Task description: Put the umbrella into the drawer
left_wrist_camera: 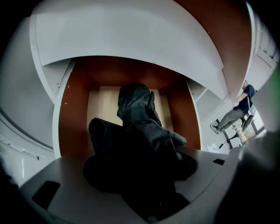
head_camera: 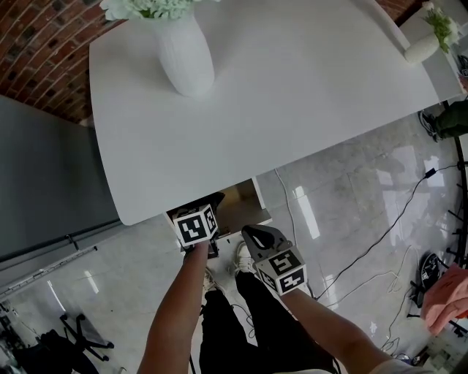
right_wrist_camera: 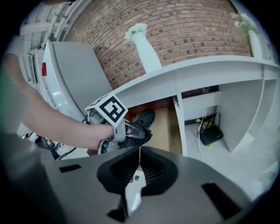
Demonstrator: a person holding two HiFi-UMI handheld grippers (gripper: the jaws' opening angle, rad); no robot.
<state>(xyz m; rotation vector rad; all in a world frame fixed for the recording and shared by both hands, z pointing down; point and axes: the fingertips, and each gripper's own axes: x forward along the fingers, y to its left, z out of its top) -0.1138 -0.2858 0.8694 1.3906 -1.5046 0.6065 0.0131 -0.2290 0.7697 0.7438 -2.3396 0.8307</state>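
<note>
1. Umbrella (left_wrist_camera: 140,131) is being grasped by the left fingers (right_wrist_camera: 133,132), over the open drawer (left_wrist_camera: 100,105) under the bench (head_camera: 292,88).
2. Right fingers (right_wrist_camera: 152,173) are being held clenched, empty.

We see a broad white counter (head_camera: 292,88) from above, against a red brick wall (head_camera: 36,51). A ribbed white vase (head_camera: 186,55) stands upright near the counter's back left corner and holds pale green and white flowers (head_camera: 150,7). A smaller white vase (head_camera: 422,48) with a leafy sprig stands well apart, at the far right. To the left of the counter is a tall grey unit (head_camera: 44,182); we cannot tell whether it is a cabinet or an appliance. The glossy pale tiled floor (head_camera: 351,190) carries a trailing black cable (head_camera: 387,226). A black router (right_wrist_camera: 211,134) sits on the floor under the counter. In the distance, a person (left_wrist_camera: 238,111) sits on a chair.
</note>
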